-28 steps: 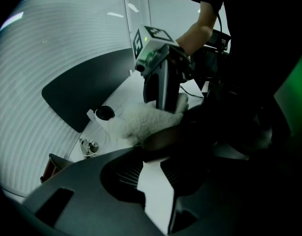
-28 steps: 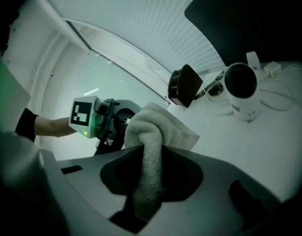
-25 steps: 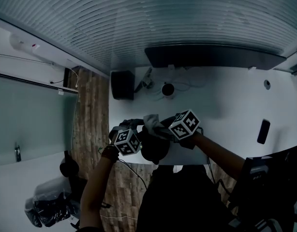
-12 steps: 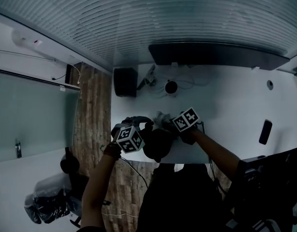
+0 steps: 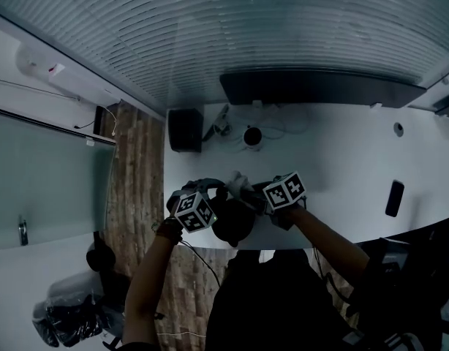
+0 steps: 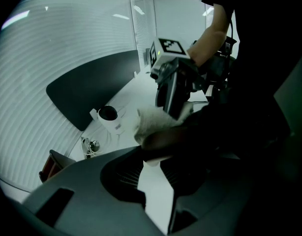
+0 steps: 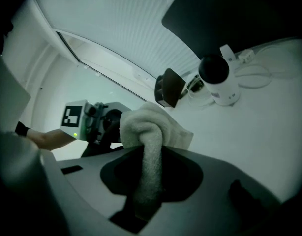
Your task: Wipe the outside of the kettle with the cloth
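The right hand-held gripper (image 7: 148,156) has its jaws clamped on a pale terry cloth (image 7: 141,127). A strip of the cloth runs down between the jaws and the bunched bulk sits just past their tips. The left hand-held gripper (image 6: 158,155) has its jaws drawn narrow on a dark part of the dark rounded kettle (image 5: 232,224), apparently the handle or rim. A wedge of white surface (image 5: 341,159) shows through the gap behind it.

The kettle stands between the two hand-held grippers, directly ahead of the left one's jaws and just below and to the left of the right one's. The cloth wad lies against its upper far side. I judge the wiping to be under way, with the cloth in contact and the kettle steadied. The kettle is too dark to show which parts are already clean. The side toward the person and the lower body, where no cloth reaches now, most likely remain.

Further out beyond the right hand-held gripper's jaws stands a small white cylindrical device with a black top (image 7: 217,80), with white cables (image 7: 259,77) trailing from it. Beside it is a black box (image 5: 184,129), and behind both a long dark panel (image 5: 319,86). All are well apart from the kettle. A dark flat slab (image 5: 393,198) lies far off to the right hand-held gripper's right. The only thing crowding the wipe is the left hand-held gripper itself, since its hold covers part of the kettle and the cloth is working close beside it.
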{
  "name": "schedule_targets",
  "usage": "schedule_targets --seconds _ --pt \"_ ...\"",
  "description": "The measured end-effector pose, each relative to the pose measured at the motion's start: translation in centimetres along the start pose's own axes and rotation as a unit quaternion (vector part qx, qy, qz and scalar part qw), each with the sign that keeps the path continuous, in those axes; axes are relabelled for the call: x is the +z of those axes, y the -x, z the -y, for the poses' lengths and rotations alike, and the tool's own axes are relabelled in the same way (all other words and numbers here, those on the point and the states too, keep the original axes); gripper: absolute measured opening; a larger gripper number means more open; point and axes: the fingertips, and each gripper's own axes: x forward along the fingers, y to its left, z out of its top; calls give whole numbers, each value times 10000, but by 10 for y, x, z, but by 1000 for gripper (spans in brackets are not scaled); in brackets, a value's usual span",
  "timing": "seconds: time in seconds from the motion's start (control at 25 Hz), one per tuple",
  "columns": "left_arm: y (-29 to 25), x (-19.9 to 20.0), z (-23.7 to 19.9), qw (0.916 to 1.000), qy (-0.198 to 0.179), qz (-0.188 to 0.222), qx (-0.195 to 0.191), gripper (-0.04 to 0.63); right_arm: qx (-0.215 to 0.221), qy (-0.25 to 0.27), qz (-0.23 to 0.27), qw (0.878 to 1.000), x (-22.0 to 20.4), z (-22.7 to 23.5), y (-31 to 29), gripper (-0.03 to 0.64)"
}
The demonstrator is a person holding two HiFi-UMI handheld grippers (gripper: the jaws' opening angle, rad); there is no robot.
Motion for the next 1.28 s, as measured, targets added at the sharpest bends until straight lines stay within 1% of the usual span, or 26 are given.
schedule_targets --seconds 0.12,0.24,0.28,0.4,0.48,0.68,0.88,0.96,1.08,1.2,1.28 --pt "6 5 0 9999 142 -52 24 110 117 194 269 9994 4 -29 19 86" --pt "4 1 0 9999 119 79 63 110 -86 325 508 9981 -2 -39 31 86" --pt "5 -1 0 9998 141 109 70 110 -174 230 599 9978 -7 -36 31 86" --pt "6 -6 -3 9994 293 136 100 110 -301 -457 928 9942 -20 -11 31 86" --pt "8 -6 -3 9990 423 124 123 110 -446 -804 1026 9905 -33 8 30 86" --pt "6 -5 -3 9980 531 181 294 110 -790 -1343 1075 9819 -72 44 19 86" --pt "4 -5 -4 9971 588 287 397 110 -981 -1556 1029 9775 -94 59 13 86" --pt "6 -5 -4 9967 602 312 438 110 -975 -1590 1089 9764 -93 55 15 86" --pt "9 -4 -2 9958 748 329 420 110 -886 -1464 1249 9773 -83 36 24 86" --pt "12 -10 -5 9927 1007 377 545 110 -688 -1378 1682 9737 -65 9 44 86" --pt "17 -16 -5 9895 1207 401 687 110 -605 -1411 2042 9668 -59 -6 58 86"
